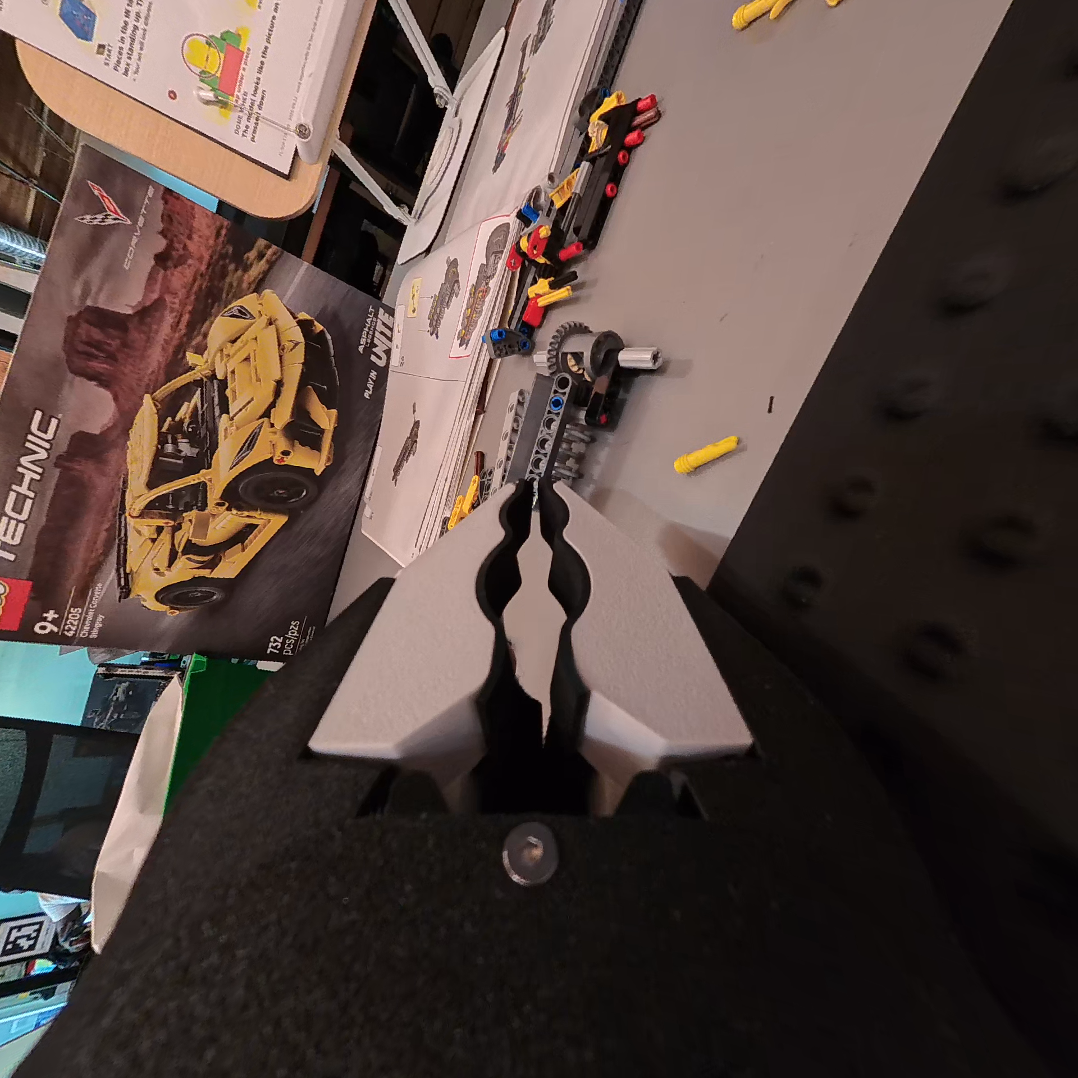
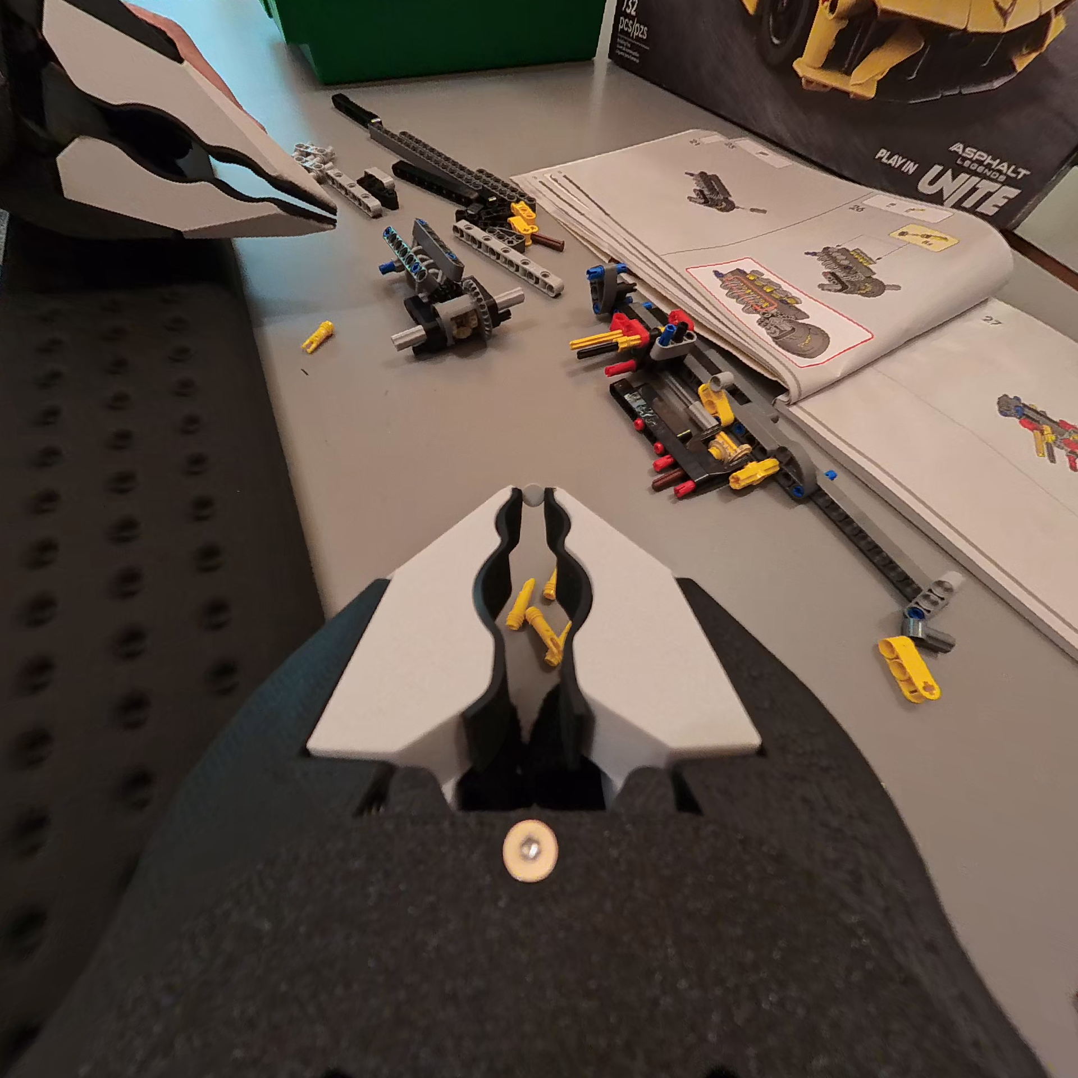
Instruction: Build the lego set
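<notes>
My right gripper (image 2: 531, 494) is shut on a small light-grey round piece (image 2: 532, 496) at its fingertips, held above the grey table. Several loose yellow pins (image 2: 536, 618) lie on the table beneath its fingers. My left gripper (image 1: 531, 487) is shut with nothing in it. It also shows in the right wrist view (image 2: 329, 216) at the upper left, hovering near loose grey beams. A gear-and-axle assembly (image 2: 455, 309) (image 1: 595, 356) lies mid-table. A long black chassis assembly with red and yellow pins (image 2: 700, 420) (image 1: 589, 192) lies beside the booklet.
An open instruction booklet (image 2: 758, 233) (image 1: 443, 350) and the set's box (image 1: 192, 408) lie along the far side. A green bin (image 2: 437, 41) stands behind. A black studded mat (image 2: 116, 466) borders the table. A lone yellow pin (image 2: 318, 337) and a yellow beam (image 2: 910, 676) lie loose.
</notes>
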The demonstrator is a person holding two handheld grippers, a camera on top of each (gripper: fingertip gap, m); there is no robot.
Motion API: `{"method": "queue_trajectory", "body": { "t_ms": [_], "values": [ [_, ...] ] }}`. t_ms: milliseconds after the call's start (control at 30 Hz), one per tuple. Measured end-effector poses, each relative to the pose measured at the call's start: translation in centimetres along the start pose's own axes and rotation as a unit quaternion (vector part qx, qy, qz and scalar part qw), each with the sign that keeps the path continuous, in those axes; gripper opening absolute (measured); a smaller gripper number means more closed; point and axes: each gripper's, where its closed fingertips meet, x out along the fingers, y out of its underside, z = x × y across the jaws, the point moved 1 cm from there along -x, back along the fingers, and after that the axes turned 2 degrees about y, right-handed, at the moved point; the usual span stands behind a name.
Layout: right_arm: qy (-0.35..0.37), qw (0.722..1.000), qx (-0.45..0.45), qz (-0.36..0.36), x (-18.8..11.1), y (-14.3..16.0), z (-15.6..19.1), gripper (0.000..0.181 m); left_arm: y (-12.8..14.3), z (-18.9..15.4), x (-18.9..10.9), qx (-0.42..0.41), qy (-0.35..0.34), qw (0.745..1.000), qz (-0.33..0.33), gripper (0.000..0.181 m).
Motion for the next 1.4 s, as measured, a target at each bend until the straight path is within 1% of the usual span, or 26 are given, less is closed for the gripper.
{"method": "queue_trajectory", "body": {
  "t_ms": [133, 200, 267, 333, 400, 433, 467, 500, 533, 567, 600, 633, 700, 733, 767, 800, 833, 900, 933, 967, 1033, 1067, 1167, 1300, 1400],
  "values": [
    [0.000, 1.000, 0.001, 0.001, 0.0, 0.0, 0.0, 0.007, 0.0, 0.2, 0.0, -0.008, -0.001, 1.000, -0.003, 0.002],
    [0.004, 1.000, -0.002, 0.001, 0.0, 0.0, -0.1, 0.007, 0.0, 0.6, -0.1, -0.043, 0.011, 0.999, -0.010, 0.002],
    [0.012, 1.000, -0.006, -0.009, -0.1, -0.6, -0.2, 0.007, -0.2, 0.5, -0.2, -0.096, 0.077, 0.992, -0.016, 0.005],
    [-0.001, 1.000, -0.004, -0.017, 0.0, -1.1, 0.5, 0.007, -1.3, 1.6, -0.5, -0.136, 0.113, 0.983, -0.041, 0.007],
    [-0.004, 1.000, -0.014, -0.015, 0.1, -1.0, 1.0, 0.007, -2.8, 1.8, -1.2, -0.127, 0.182, 0.973, -0.057, 0.011],
    [-0.001, 1.000, -0.022, -0.013, 0.1, -0.9, 1.0, 0.007, -3.0, 1.6, -1.4, -0.122, 0.224, 0.966, -0.037, 0.011],
    [0.001, 1.000, -0.026, -0.012, 0.1, -0.8, 1.1, 0.007, -2.8, 1.2, -1.5, -0.130, 0.268, 0.955, 0.003, 0.015],
    [0.003, 1.000, -0.027, -0.013, 0.0, -0.8, 1.0, 0.007, -2.4, 0.8, -1.4, -0.157, 0.301, 0.939, 0.050, 0.021],
    [0.006, 1.000, -0.026, -0.016, -0.1, -0.9, 0.9, 0.007, -2.2, 0.2, -1.5, -0.195, 0.329, 0.919, 0.092, 0.023],
    [0.006, 1.000, -0.022, -0.022, -0.2, -1.0, 0.8, 0.007, -2.4, -0.4, -1.7, -0.227, 0.353, 0.900, 0.117, 0.024],
    [0.003, 1.000, -0.015, -0.026, -0.3, -1.1, 0.7, 0.007, -2.6, -0.8, -1.8, -0.247, 0.358, 0.891, 0.126, 0.023],
    [-0.002, 1.000, -0.006, -0.030, -0.3, -1.2, 0.6, 0.007, -2.4, -0.9, -1.9, -0.238, 0.354, 0.896, 0.128, 0.020],
    [-0.011, 0.999, 0.009, -0.037, -0.5, -1.3, 0.5, 0.007, -0.6, -0.9, -1.7, -0.136, 0.334, 0.923, 0.136, 0.021],
    [-0.017, 0.999, 0.016, -0.043, -0.6, -1.5, 0.5, 0.007, 0.6, -1.0, -1.4, -0.103, 0.328, 0.927, 0.152, 0.019],
    [-0.021, 0.998, 0.022, -0.049, -0.8, -1.6, 0.5, 0.007, 1.8, -1.3, -1.2, -0.113, 0.336, 0.917, 0.184, 0.018],
    [-0.023, 0.998, 0.028, -0.053, -0.9, -1.7, 0.4, 0.007, 2.2, -1.8, -1.2, -0.161, 0.349, 0.898, 0.214, 0.026],
    [-0.024, 0.998, 0.033, -0.056, -0.9, -1.8, 0.3, 0.007, 1.7, -2.1, -1.2, -0.229, 0.351, 0.879, 0.228, 0.036],
    [-0.027, 0.997, 0.043, -0.065, -1.2, -2.0, 0.2, 0.007, 0.0, -1.9, -1.0, -0.379, 0.302, 0.843, 0.234, 0.026],
    [-0.028, 0.996, 0.047, -0.073, -1.4, -2.2, 0.1, 0.007, -1.1, -2.4, -1.4, -0.420, 0.297, 0.826, 0.232, 0.026],
    [-0.028, 0.995, 0.051, -0.080, -1.6, -2.4, 0.0, 0.007, -1.6, -2.8, -1.6, -0.428, 0.280, 0.826, 0.238, 0.027],
    [-0.034, 0.993, 0.062, -0.093, -1.9, -2.8, -0.1, 0.007, -1.0, -2.4, -1.4, -0.419, 0.194, 0.847, 0.264, 0.031],
    [-0.037, 0.992, 0.070, -0.098, -2.0, -2.9, -0.2, 0.007, -1.0, -2.5, -1.3, -0.428, 0.167, 0.846, 0.272, 0.031],
    [-0.046, 0.989, 0.091, -0.106, -2.3, -3.0, -0.5, 0.007, -1.8, -3.4, -0.9, -0.487, 0.133, 0.815, 0.283, 0.027],
    [-0.063, 0.983, 0.112, -0.128, -3.0, -3.5, -0.6, 0.007, -1.1, -3.9, -0.6, -0.505, 0.078, 0.789, 0.341, 0.025],
    [-0.075, 0.978, 0.130, -0.148, -3.6, -3.9, -0.8, 0.007, -1.2, -4.8, 0.1, -0.520, 0.090, 0.767, 0.366, 0.025]
  ]
}}
